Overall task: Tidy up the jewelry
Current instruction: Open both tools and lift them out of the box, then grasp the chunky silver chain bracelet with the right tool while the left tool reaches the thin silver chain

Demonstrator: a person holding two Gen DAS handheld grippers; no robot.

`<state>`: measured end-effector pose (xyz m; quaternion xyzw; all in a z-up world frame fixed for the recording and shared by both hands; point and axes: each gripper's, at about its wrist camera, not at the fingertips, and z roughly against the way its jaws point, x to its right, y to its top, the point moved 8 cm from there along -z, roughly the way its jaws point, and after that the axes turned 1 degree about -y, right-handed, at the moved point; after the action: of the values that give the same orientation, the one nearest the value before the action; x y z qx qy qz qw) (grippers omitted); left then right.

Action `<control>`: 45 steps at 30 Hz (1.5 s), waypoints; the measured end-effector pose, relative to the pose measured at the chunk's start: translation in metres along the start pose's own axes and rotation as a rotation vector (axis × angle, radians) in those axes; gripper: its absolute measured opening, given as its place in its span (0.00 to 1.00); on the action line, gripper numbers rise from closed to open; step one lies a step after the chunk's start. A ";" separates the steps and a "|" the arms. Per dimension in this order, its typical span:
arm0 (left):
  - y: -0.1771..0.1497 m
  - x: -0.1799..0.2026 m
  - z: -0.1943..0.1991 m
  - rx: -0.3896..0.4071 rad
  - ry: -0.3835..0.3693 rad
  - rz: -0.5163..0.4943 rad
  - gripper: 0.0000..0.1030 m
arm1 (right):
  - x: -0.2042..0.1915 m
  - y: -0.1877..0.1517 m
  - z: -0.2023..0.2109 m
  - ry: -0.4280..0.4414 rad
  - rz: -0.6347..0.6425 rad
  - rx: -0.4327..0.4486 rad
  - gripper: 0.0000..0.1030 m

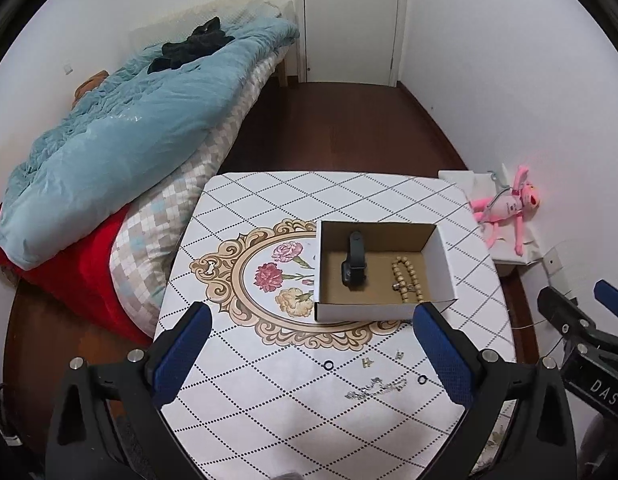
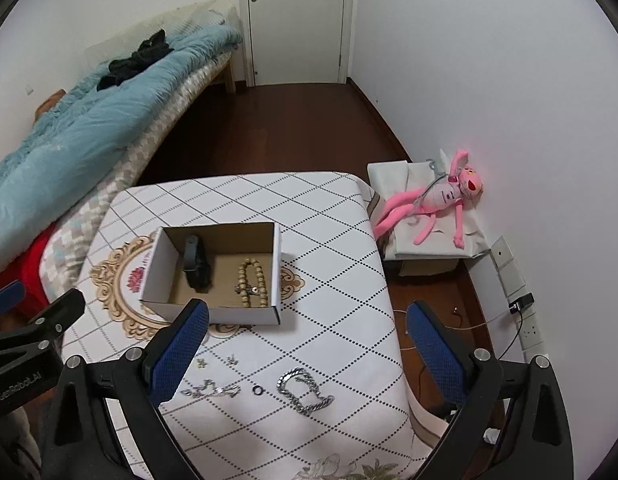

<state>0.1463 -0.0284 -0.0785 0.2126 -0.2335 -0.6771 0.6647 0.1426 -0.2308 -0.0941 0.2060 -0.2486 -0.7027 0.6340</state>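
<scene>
Partly done; black watch point(image 1: 353, 266) and bead bracelet point(image 1: 407, 280) already inside cardboard box point(image 1: 363, 312) on bench point(image 1: 269, 412); left on bench near front edge: silver chain point(image 2: 305, 394), crumpled necklace point(image 2: 211, 391), small earrings point(image 1: 383, 359), black rings point(image 1: 329, 365); left hand-held gripper point(image 1: 311, 356) and right hand-held gripper point(image 2: 309, 354) spread wide, holding nothing.

On your worktop point(image 2: 329, 240) the box point(image 2: 213, 314) sits toward 12 o'clock, holding a watch point(image 2: 197, 266) at 9 o'clock and a bead bracelet point(image 2: 251, 282) at 3 o'clock inside. Before it, at 6 o'clock, lie two small charms point(image 2: 217, 360), a thin chain point(image 2: 211, 391), a small ring point(image 2: 257, 390) and a heavy chain point(image 2: 305, 392), running 9 to 3 o'clock. The bed point(image 2: 69, 128) lies off the worktop at 10 o'clock, the plush toy point(image 2: 437, 200) at 2 o'clock.
</scene>
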 end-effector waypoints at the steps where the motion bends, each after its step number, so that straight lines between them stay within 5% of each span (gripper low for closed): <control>1: 0.000 0.000 0.003 0.002 -0.002 0.003 1.00 | -0.001 0.000 0.005 0.006 -0.001 0.006 0.97; 9: -0.019 -0.004 -0.006 -0.030 0.026 0.032 1.00 | 0.005 -0.019 0.005 0.031 -0.041 -0.048 0.97; 19: -0.110 -0.030 -0.096 -0.275 0.089 0.059 0.99 | 0.038 -0.114 -0.105 0.009 -0.127 -0.327 0.96; 23: -0.135 -0.032 -0.118 -0.325 0.075 0.043 0.99 | 0.044 -0.141 -0.136 0.017 -0.148 -0.389 0.77; 31: -0.148 -0.001 -0.134 -0.363 -0.001 -0.064 0.94 | 0.038 -0.153 -0.159 -0.020 -0.063 -0.376 0.64; 33: -0.150 0.012 -0.136 -0.367 -0.024 -0.105 0.94 | 0.035 -0.151 -0.159 -0.018 -0.052 -0.351 0.55; 35: -0.151 0.023 -0.139 -0.373 -0.039 -0.149 0.93 | 0.031 -0.148 -0.157 -0.017 -0.039 -0.336 0.26; 37: -0.154 0.033 -0.142 -0.382 -0.057 -0.184 0.93 | 0.029 -0.145 -0.157 -0.021 -0.034 -0.338 0.07; 40: -0.157 0.043 -0.145 -0.386 -0.056 -0.227 0.92 | 0.031 -0.144 -0.157 -0.008 -0.053 -0.339 0.04; 43: -0.155 0.048 -0.147 -0.370 -0.067 -0.242 0.79 | 0.033 -0.143 -0.157 0.004 -0.064 -0.342 0.04; 45: -0.152 0.054 -0.144 -0.358 -0.109 -0.242 0.59 | 0.033 -0.143 -0.157 0.008 -0.067 -0.345 0.04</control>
<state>0.1098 -0.0863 -0.2837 0.0810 -0.1181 -0.7930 0.5922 0.1212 -0.2668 -0.3050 0.1049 -0.1149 -0.7548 0.6372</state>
